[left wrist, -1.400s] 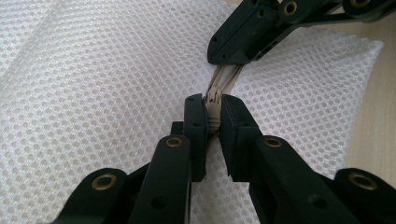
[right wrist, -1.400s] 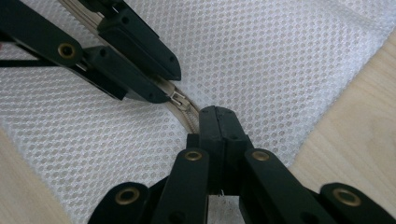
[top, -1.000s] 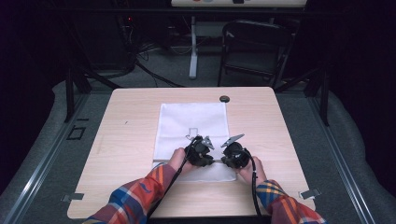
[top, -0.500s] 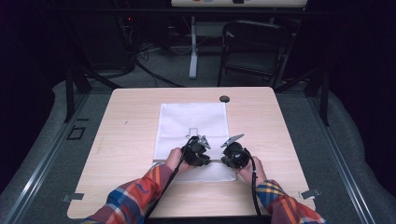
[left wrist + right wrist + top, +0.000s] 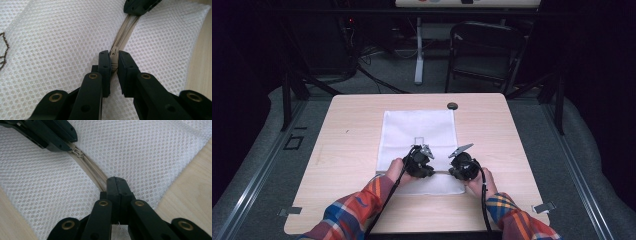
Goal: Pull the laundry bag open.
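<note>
Lying flat near the middle of the wooden table [image 5: 352, 150], the white mesh laundry bag [image 5: 419, 127] reaches from the far half of the top to the near edge, where both hands work on it. We see its beige zipper [image 5: 91, 171] running across the near end of the bag. Our left gripper [image 5: 114, 72] is clamped on the zipper slider [image 5: 114, 53], its two black jaws pressing the slider from either side with only that small part between them. Our right gripper [image 5: 117, 187] is clenched fully together on the zipper tape at the bag's near-right corner, pinning the end of the track.

We judge the bag to be very light, soft and limp: the open mesh should wrinkle and slide over the smooth wood at the slightest drag, so it cannot be moved by pushing. The firmest places to take hold are the slider and the stitched tape, which are stiffer than the netting. We expect a pull on the slider to bunch the fabric unless the other end of the track is held taut, as it is now. The mesh may snag on sharp jaw edges.
</note>
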Demonstrator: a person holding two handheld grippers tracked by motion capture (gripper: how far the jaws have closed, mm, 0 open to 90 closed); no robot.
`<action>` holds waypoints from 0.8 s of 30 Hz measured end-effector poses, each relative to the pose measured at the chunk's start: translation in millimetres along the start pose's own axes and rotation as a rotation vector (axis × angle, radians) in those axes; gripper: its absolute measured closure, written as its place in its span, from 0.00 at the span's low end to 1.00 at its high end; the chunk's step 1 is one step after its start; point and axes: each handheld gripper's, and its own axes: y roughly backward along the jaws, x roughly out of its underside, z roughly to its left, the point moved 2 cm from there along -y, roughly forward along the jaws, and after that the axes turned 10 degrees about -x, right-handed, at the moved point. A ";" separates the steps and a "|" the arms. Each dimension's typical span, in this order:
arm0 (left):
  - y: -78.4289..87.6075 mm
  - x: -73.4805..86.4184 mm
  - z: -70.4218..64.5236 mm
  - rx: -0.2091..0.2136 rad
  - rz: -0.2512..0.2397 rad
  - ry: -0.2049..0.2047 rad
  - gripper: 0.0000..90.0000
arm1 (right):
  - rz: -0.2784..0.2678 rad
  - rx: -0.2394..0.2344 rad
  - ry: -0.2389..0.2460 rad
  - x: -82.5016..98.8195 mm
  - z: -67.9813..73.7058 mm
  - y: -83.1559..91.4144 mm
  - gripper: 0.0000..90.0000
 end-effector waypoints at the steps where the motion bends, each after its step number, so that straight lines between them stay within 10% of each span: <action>1: 0.5 0.4 0.4 0.002 0.001 0.000 0.90 | 0.000 0.000 -0.001 0.0 0.0 0.0 1.00; 24: 12.7 11.2 6.4 -0.019 0.012 0.014 0.90 | -0.005 -0.005 -0.004 0.1 -0.6 -0.1 1.00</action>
